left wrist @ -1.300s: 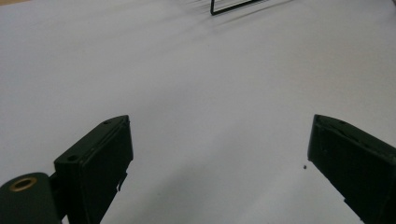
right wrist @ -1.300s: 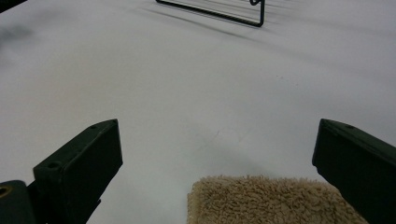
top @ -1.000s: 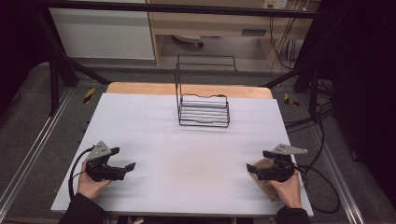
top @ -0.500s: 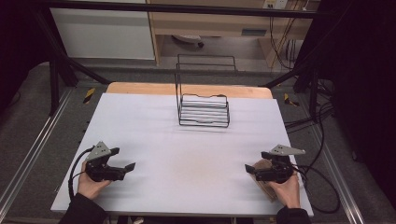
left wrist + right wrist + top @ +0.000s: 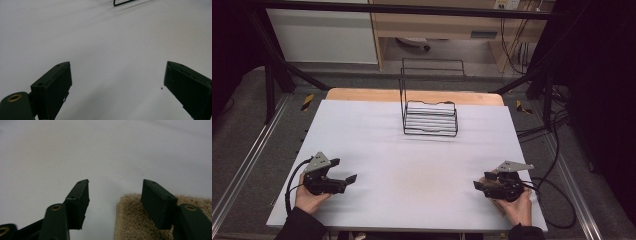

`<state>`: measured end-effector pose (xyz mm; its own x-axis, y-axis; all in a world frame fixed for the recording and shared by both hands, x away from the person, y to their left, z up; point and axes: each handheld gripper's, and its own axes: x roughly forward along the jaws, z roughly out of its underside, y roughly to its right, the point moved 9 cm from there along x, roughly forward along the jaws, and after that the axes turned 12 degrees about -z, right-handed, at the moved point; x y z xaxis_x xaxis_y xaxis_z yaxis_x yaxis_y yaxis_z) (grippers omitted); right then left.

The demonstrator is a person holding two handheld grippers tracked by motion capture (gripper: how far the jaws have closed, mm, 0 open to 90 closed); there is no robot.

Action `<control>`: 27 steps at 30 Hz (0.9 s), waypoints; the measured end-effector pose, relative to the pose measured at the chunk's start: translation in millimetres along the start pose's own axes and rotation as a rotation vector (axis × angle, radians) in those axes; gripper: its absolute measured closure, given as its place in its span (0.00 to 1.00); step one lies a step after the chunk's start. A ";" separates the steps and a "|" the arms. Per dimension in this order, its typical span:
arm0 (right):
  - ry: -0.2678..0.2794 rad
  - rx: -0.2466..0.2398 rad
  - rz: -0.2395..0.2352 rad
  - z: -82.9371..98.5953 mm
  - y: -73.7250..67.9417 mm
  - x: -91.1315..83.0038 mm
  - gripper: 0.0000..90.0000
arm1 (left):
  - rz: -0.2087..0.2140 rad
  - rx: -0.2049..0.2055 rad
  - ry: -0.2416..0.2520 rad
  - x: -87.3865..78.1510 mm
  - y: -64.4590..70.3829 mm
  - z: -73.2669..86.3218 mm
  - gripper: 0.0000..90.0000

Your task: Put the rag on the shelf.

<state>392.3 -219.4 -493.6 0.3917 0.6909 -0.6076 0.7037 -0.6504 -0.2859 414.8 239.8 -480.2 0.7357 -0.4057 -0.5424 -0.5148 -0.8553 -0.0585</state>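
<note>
Beige towel (image 5: 501, 194) lies under the right gripper (image 5: 480, 185) near the table's (image 5: 422, 165) front edge, left gripper (image 5: 348, 178) opposite. Left gripper view: jaws wide apart over bare table. Right gripper view: jaws apart, straddling the towel's (image 5: 140, 220) edge; closing too high could pinch only loose pile.

Grey floor (image 5: 242, 130), white cabinet (image 5: 324, 35), wooden shelving (image 5: 437, 22) behind.

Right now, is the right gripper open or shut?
Open. In its own view the right gripper shows two jaws standing apart, bare table between them, one jaw over a tan towel, gripping nothing.
</note>
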 end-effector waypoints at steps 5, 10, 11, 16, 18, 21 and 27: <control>-0.031 -0.015 0.025 3.9 2.0 1.4 0.58 | -0.001 0.004 0.000 -0.6 0.1 -0.2 0.09; -0.084 -0.031 0.080 9.7 9.9 4.4 0.66 | -0.001 0.000 -0.003 0.5 0.2 0.4 0.09; -0.094 -0.037 0.087 10.9 10.8 6.2 0.68 | -0.002 -0.002 -0.003 0.5 0.1 0.4 0.09; -0.099 -0.056 0.103 11.2 13.7 7.4 0.78 | -0.001 0.000 0.000 -0.1 0.0 0.1 0.10; -0.101 -0.059 0.109 11.4 14.1 7.6 0.83 | 0.000 0.002 -0.002 0.0 0.1 0.4 0.10; -0.103 -0.059 0.111 11.3 15.0 7.5 0.87 | 0.000 0.002 -0.001 -0.2 0.1 0.2 0.10; -0.098 -0.014 0.099 10.0 16.0 6.3 0.94 | -0.001 0.002 -0.003 -0.1 0.0 0.3 0.10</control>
<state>400.1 -228.6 -509.4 0.4007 0.5887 -0.7020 0.6725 -0.7094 -0.2111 414.6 239.9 -480.4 0.7348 -0.4042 -0.5447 -0.5152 -0.8549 -0.0605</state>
